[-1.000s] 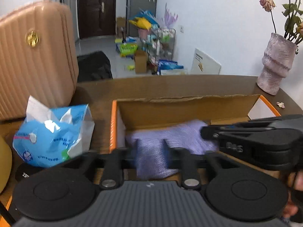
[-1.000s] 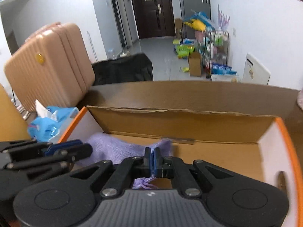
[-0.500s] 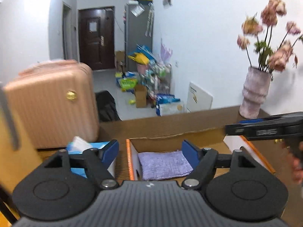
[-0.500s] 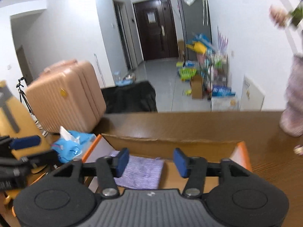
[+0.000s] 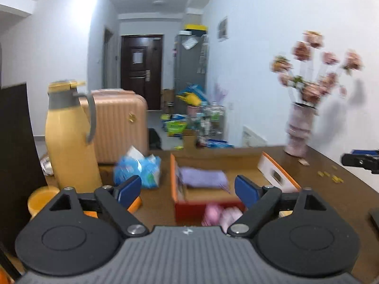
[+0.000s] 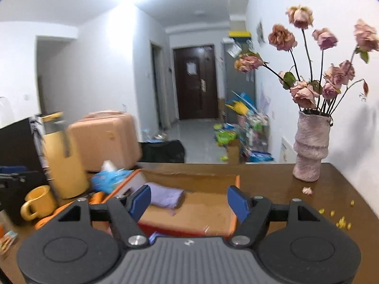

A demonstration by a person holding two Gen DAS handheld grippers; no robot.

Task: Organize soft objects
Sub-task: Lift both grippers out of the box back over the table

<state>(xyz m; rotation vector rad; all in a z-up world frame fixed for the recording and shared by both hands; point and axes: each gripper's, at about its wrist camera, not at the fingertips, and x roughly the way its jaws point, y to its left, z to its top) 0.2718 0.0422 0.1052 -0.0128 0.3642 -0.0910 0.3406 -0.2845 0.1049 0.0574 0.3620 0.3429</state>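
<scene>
Presently, item one, the purple cloth point(image 5: 201, 177), lies folded in the cardboard box point(image 5: 276, 177) on the table point(image 6: 272, 177); my left claw point(image 5: 188, 188) and right claw point(image 6: 188, 201), both empty, are opening; next likely the pink soft thing point(image 5: 222, 214) before the box, needing a low reach.

Bright ceiling light is glaring at the top of both frames. Motion blur is smearing the left view, especially its right side. Fisheye distortion is bending walls, with dark corners vignetting.

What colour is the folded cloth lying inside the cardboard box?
Pale purple cloth; clearest in the right wrist view.
</scene>
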